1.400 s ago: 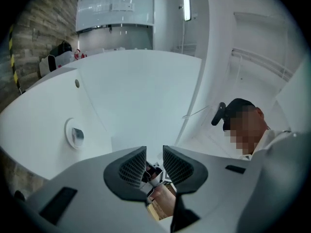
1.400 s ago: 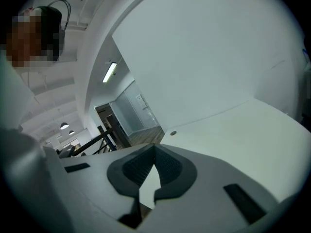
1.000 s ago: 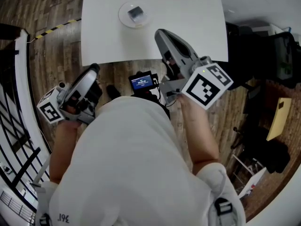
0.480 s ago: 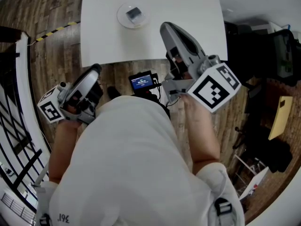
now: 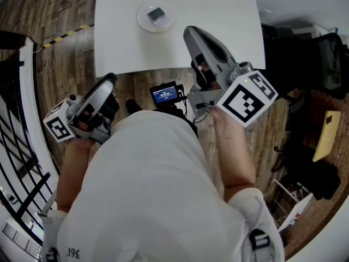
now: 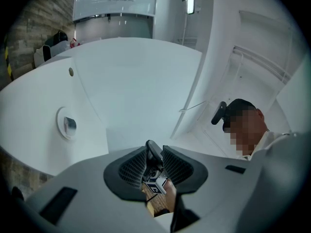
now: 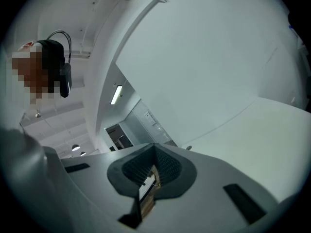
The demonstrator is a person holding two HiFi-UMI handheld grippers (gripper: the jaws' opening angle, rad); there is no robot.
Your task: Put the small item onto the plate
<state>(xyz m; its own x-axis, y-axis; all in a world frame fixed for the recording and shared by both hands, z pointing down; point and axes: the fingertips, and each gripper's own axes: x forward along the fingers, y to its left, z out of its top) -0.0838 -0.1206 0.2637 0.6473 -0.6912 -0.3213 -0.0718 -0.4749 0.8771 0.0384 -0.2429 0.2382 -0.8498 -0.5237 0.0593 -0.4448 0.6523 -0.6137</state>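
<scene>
A small grey item [image 5: 156,15] lies on a round white plate [image 5: 147,21] near the far left of the white table [image 5: 218,15]. The left gripper view also shows the plate [image 6: 60,125] with the item [image 6: 70,124] on it, far off to the left. My right gripper [image 5: 188,33] hangs over the table's near edge, right of the plate, shut and holding nothing. My left gripper [image 5: 109,81] is off the table over the wood floor, its jaws together and nothing held. Seen from their own cameras, the left gripper [image 6: 154,152] and the right gripper [image 7: 154,152] both point upward.
A small device with a lit blue screen [image 5: 166,94] sits at the person's chest, below the table's near edge. Dark bags and furniture [image 5: 305,53] crowd the right side, with a yellow board [image 5: 327,135]. A black railing [image 5: 22,162] runs along the left.
The right gripper has drifted slightly to the right and stays shut. The left gripper has not moved, and the item stays on the plate.
</scene>
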